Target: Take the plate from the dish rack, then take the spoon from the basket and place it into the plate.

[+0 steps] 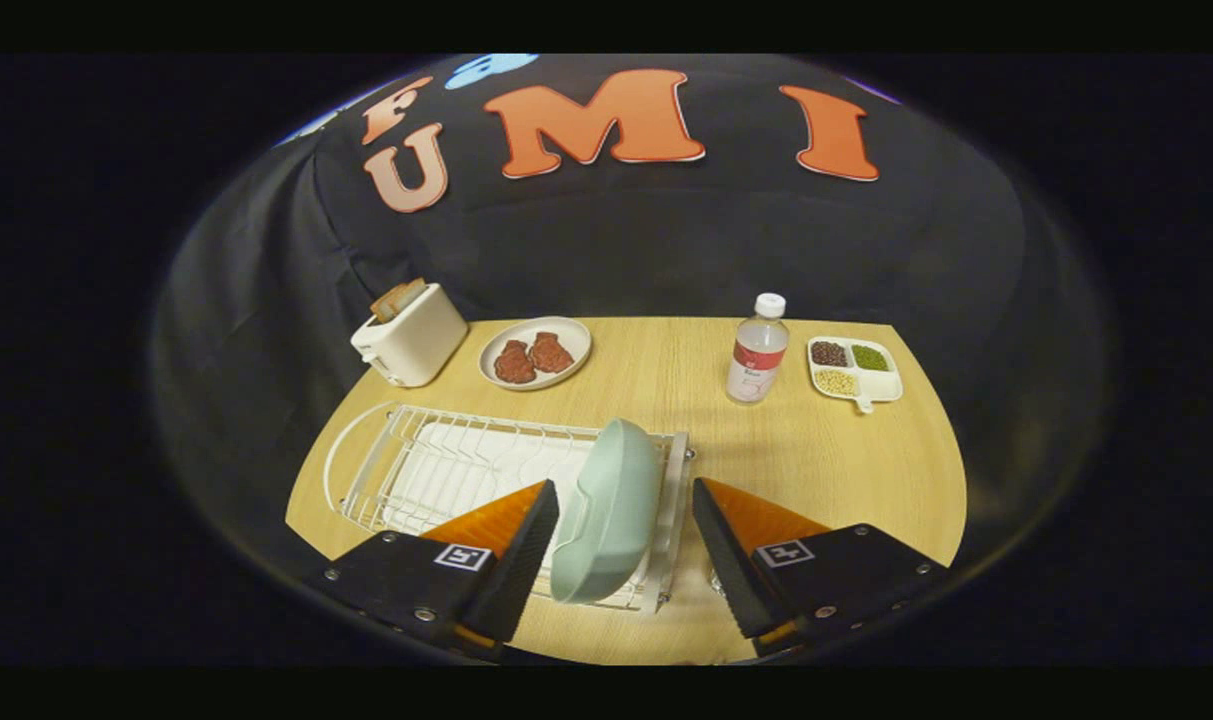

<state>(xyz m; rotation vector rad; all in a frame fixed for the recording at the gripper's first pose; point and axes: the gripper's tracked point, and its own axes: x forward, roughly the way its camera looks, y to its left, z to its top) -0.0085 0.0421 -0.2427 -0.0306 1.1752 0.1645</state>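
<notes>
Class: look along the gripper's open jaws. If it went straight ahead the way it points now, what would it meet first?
Most likely the pale green plate standing on edge in the white dish rack. It sits between the gripper's open jaws, apparently untouched; depth is unclear.

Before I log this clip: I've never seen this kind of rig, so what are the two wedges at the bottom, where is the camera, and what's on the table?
The camera rides on a hand-held gripper and looks forward along its two fingers, the wedges. They are open, either side of a plate standing upright in a rack, not pressing it. Nothing is held. Beyond, on the table: a toaster with bread, a dish of meat, a bottle and a tray of beans.
</notes>
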